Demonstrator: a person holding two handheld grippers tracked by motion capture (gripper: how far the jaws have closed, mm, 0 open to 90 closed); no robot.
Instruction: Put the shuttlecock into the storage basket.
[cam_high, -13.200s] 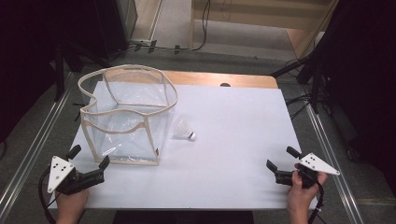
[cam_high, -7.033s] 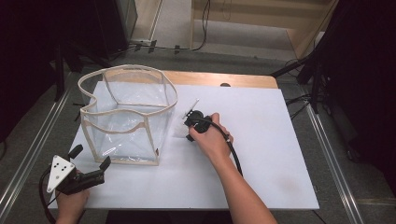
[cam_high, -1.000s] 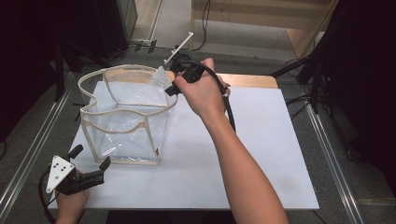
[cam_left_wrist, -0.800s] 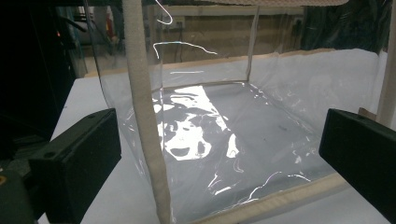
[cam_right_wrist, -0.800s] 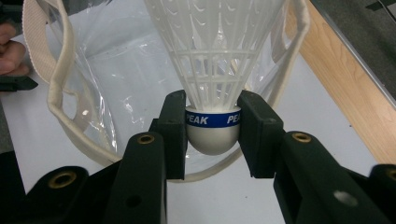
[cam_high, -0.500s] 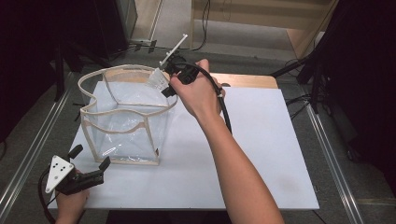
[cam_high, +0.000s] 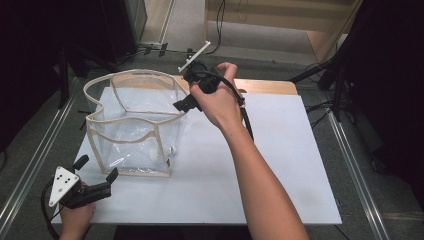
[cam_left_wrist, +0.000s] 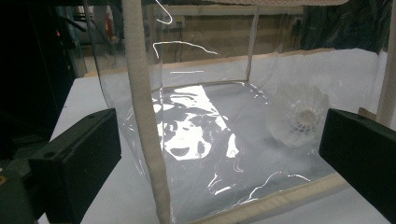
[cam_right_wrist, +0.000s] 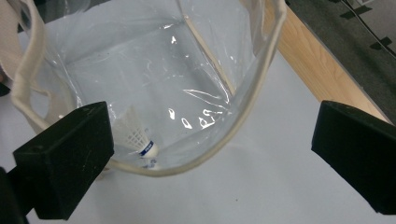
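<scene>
Above the right rim of the clear plastic bag, upper centre of the high view: right gripper, held in a raised hand, pointing down toward the bag's mouth. Jaws just sprung wide apart, nothing between the pads. Seen through the right gripper view, lower left: shuttlecock lying on its side on the bag's floor, cork end with a blue band toward the lower right, near the curved cream-trimmed rim. Lower left of the high view: left gripper resting low at the near edge of the white table, just in front of the bag's near corner, jaws spread, holding nothing. Right of centre in the left gripper view: same shuttlecock, blurred behind the clear wall, feather skirt facing the camera, between the two open black jaws yet well beyond them.
</scene>
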